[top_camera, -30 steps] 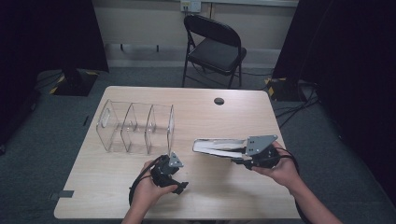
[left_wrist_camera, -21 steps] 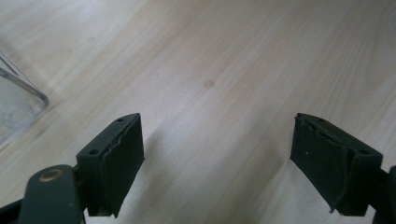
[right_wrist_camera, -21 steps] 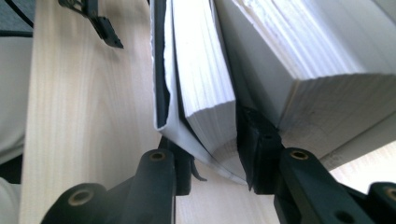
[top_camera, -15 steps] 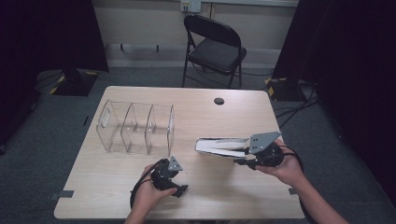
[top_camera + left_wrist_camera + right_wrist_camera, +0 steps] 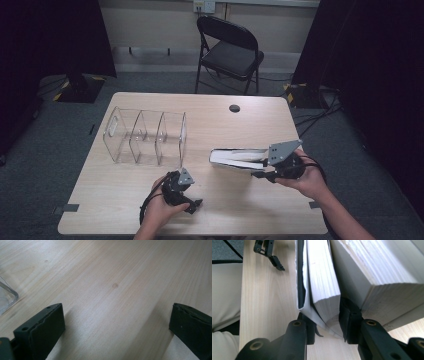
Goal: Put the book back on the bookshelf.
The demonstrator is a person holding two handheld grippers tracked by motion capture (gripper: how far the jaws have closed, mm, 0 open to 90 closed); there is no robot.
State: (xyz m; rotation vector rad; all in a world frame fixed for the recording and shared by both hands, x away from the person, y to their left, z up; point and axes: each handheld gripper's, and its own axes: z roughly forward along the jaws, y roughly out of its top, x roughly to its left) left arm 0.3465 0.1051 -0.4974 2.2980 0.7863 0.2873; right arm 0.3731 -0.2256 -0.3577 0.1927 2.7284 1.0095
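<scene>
While the high view sets the book (image 5: 239, 159) right of centre on the table (image 5: 250, 125), lying level in the right gripper (image 5: 265, 167), the right gripper view shows the grip itself: jaws clenched on part of the pages (image 5: 323, 282) near the spine, the cover (image 5: 300, 277) bulging loose at left. Left gripper (image 5: 187, 197) sits at lower centre; its jaws have just been opening and stand released over bare wood. Organizer (image 5: 145, 135) corner at that view's left edge (image 5: 6, 293).

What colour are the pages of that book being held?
White; the book's page edges show best in the right gripper view.
</scene>
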